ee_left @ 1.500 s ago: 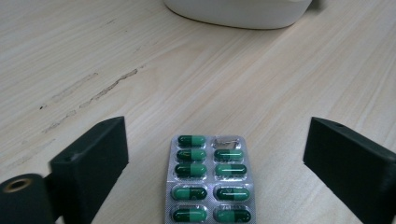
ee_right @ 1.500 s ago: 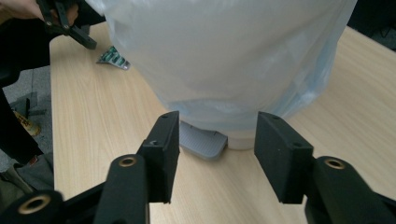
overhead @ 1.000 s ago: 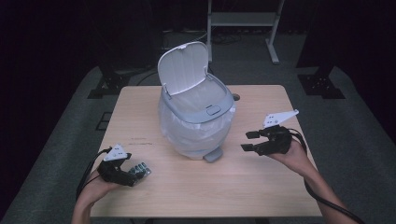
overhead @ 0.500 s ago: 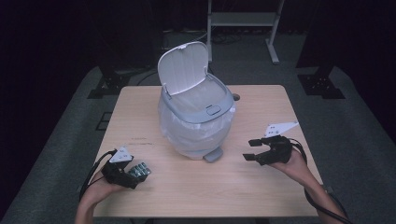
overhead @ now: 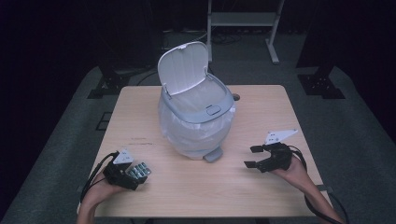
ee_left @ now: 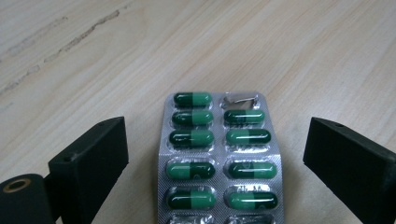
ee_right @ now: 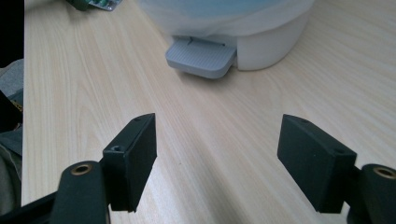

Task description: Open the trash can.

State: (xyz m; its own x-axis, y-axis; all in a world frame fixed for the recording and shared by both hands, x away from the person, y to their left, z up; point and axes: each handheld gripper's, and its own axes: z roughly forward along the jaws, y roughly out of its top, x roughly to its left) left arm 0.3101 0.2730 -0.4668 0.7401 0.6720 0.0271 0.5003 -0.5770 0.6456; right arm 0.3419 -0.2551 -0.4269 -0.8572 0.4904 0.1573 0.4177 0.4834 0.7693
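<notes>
Since a second ago, the right gripper [overhead: 252, 157] has drawn back from beside the bin toward the right part of the tabletop's near edge, while the left gripper [overhead: 136, 173] has stayed near the near left corner. One blister pack [ee_left: 219, 158] of green capsules lies flat on the tabletop [overhead: 196, 186] between the left gripper's jaws, which stand wide apart on either side of it without touching it; the gripper has hold of nothing. In the left gripper view the pack runs lengthwise away from the camera in two columns. Nine filled capsules can be counted: five in the left column and four in the right. The far right pocket is torn open and empty, and the nearest row is cut off by the bottom of the view, so its contents cannot be told. In the high view the pack [overhead: 139, 171] sits just in front of the left gripper.

The right gripper's jaws are also spread wide and empty, pointing at the one pedal [ee_right: 201, 58] at the foot of the bin [overhead: 198, 123], well apart from it. That single bin, lined with a white bag, stands at the middle of the tabletop with its lid [overhead: 181, 67] raised upright.
</notes>
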